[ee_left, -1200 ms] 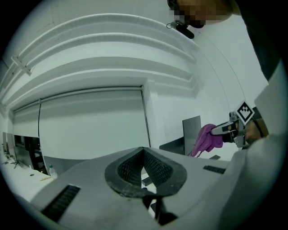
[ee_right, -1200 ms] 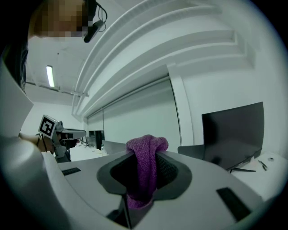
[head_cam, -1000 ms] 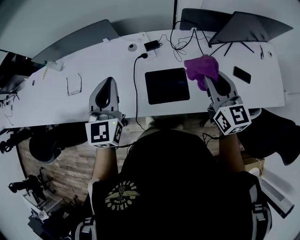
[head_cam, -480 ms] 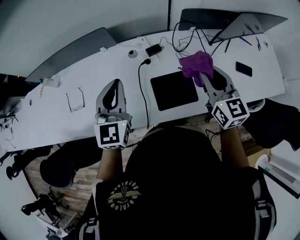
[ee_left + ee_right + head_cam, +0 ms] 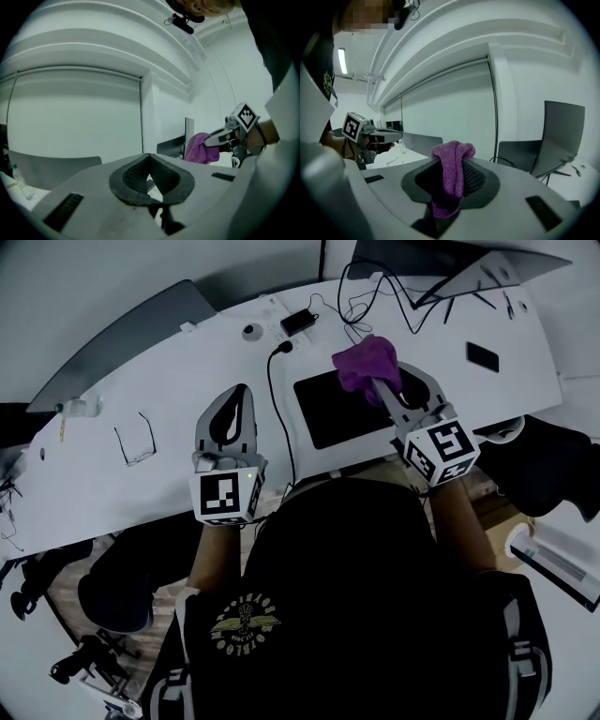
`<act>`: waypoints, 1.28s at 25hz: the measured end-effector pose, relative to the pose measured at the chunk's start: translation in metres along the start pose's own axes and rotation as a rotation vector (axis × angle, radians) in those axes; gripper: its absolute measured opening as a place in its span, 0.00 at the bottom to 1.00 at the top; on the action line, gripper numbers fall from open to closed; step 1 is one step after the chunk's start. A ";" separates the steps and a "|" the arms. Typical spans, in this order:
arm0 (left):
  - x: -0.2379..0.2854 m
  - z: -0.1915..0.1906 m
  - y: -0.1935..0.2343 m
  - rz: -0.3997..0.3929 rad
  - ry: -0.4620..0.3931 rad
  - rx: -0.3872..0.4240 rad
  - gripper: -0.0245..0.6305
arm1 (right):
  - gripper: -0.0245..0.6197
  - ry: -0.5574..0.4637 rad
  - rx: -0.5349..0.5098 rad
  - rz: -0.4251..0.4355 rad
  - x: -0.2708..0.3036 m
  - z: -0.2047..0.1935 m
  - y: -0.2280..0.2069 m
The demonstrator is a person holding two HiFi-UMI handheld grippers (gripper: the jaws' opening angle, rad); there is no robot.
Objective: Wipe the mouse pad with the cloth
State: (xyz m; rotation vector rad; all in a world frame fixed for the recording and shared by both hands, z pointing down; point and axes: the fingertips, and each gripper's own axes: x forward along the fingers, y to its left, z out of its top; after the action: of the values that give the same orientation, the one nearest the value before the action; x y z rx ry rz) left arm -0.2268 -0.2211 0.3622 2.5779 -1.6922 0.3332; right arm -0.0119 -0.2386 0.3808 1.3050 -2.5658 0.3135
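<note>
The black mouse pad (image 5: 328, 412) lies on the white desk (image 5: 169, 381), in front of the person. A bunched purple cloth (image 5: 367, 362) hangs over the pad's far right corner, and I cannot tell whether it touches the pad. My right gripper (image 5: 382, 385) is shut on the cloth, and its tips are hidden under it. In the right gripper view the cloth (image 5: 453, 164) is pinched between the dark pads of the right gripper (image 5: 450, 171). My left gripper (image 5: 239, 395) is shut with nothing in it, over bare desk left of the pad. The left gripper view shows the left gripper (image 5: 149, 164) and, at the right, the cloth (image 5: 200, 148).
A black cable (image 5: 277, 418) runs down the desk between the left gripper and the pad. Glasses (image 5: 131, 440) lie at the left. A power adapter (image 5: 302, 322), tangled cables (image 5: 366, 292) and a laptop (image 5: 441, 268) sit at the back, and a phone (image 5: 483, 355) at the right.
The right gripper has carried the cloth leftward, from beside the pad's right edge to over its far right corner. The left gripper has kept its place on the desk.
</note>
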 end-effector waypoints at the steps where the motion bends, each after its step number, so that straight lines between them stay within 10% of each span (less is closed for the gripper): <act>1: 0.003 -0.003 0.000 0.005 0.006 -0.003 0.04 | 0.18 0.010 0.004 0.010 0.004 -0.005 0.000; 21: 0.014 -0.080 0.011 0.295 0.185 -0.092 0.04 | 0.18 0.195 -0.026 0.345 0.104 -0.103 -0.004; 32: -0.001 -0.149 -0.020 0.318 0.308 -0.194 0.04 | 0.18 0.385 -0.050 0.419 0.148 -0.224 0.020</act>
State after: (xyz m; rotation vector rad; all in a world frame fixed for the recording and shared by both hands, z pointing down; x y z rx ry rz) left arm -0.2326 -0.1895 0.5095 2.0006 -1.9020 0.5179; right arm -0.0855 -0.2726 0.6370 0.6025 -2.4629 0.5151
